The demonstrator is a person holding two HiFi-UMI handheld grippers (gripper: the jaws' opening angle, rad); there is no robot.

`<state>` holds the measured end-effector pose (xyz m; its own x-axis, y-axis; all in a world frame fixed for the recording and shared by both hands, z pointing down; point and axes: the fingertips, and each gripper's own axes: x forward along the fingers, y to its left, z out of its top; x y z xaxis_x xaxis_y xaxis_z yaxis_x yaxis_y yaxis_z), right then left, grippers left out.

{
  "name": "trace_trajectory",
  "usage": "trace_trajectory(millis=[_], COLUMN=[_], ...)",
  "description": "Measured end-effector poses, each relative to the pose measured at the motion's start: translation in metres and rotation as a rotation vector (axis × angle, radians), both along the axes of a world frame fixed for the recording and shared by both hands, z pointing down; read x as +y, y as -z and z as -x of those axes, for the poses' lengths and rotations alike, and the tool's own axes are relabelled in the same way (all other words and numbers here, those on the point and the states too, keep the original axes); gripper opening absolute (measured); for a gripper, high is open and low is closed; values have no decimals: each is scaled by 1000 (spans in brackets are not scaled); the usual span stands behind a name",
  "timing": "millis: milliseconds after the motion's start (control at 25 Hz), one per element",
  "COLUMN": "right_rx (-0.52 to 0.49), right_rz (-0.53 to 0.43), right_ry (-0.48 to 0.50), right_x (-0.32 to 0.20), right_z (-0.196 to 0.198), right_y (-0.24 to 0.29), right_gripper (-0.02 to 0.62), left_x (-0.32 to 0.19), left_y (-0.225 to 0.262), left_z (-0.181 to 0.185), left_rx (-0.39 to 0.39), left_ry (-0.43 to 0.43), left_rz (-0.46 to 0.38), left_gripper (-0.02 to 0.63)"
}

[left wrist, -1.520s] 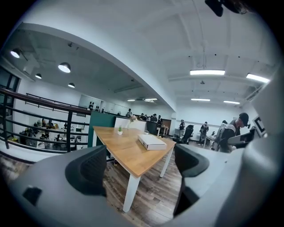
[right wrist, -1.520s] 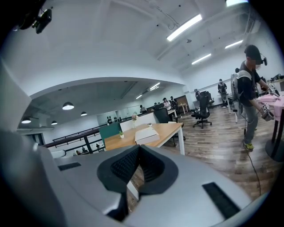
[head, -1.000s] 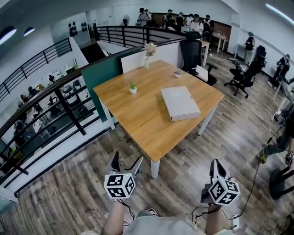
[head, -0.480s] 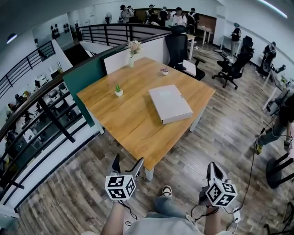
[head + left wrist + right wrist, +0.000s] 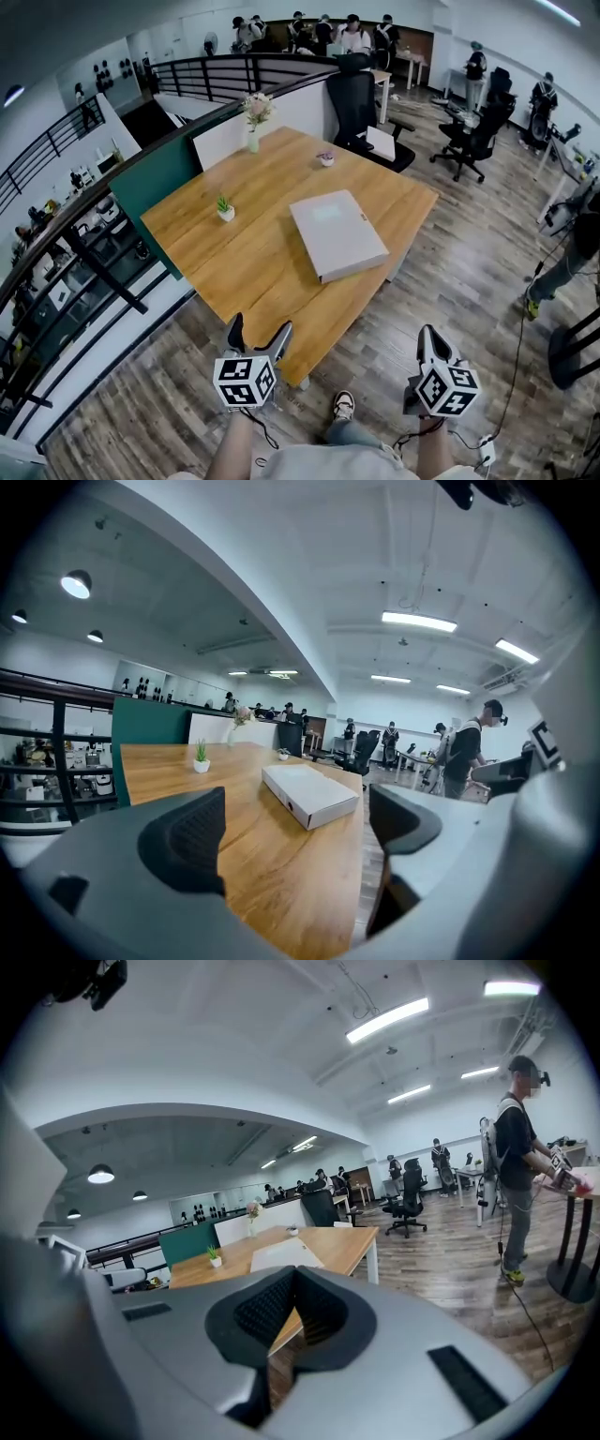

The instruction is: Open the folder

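Near field: left gripper (image 5: 258,336), jaws apart with nothing between them, and right gripper (image 5: 427,339), jaws pressed together and empty. Both are held short of the counter's near corner. Middle field: the wooden counter (image 5: 234,267) carries the closed grey folder (image 5: 337,232), lying flat toward the right edge and well apart from both grippers. Beyond: a small potted plant (image 5: 225,208) and a flower vase (image 5: 253,127). The step in hand is probably the approach. It is best done squarely, one gripper steadying the spine side and the other lifting the cover's free edge.
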<state>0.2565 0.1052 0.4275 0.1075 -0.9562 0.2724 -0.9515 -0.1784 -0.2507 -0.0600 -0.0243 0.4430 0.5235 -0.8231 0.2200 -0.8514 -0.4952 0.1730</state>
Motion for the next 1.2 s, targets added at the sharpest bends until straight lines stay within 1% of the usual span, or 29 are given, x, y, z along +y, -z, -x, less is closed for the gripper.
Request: trace_trajectory(millis=[240, 440, 680, 880, 1000, 1080, 1200], right_rx=[-12, -27, -25, -37, -31, -35, -13], right_rz=[11, 22, 38, 66, 47, 34, 52], right_ry=[5, 16, 37, -1, -21, -44, -67], right_x=[-55, -102, -148, -175, -191, -192, -188], right_z=[-39, -71, -101, -118, -118, -117, -121], right_y=[2, -4, -12, -27, -19, -12, -13], right_gripper=[2, 2, 2, 2, 2, 2, 2], left_x=[-54, -96, -130, -149, -165, -171, -176], left_y=[11, 12, 11, -1, -4, -6, -6], left_z=[-43, -76, -111, -130, -139, -146, -162], left_rx=[-11, -33, -71, -106, -106, -110, -115], left_ry=[-13, -17, -36, -82, -120, -154, -217], left_rz=[-6, 0, 0, 13, 20, 28, 27], left_gripper=[486, 486, 486, 486, 486, 486, 486])
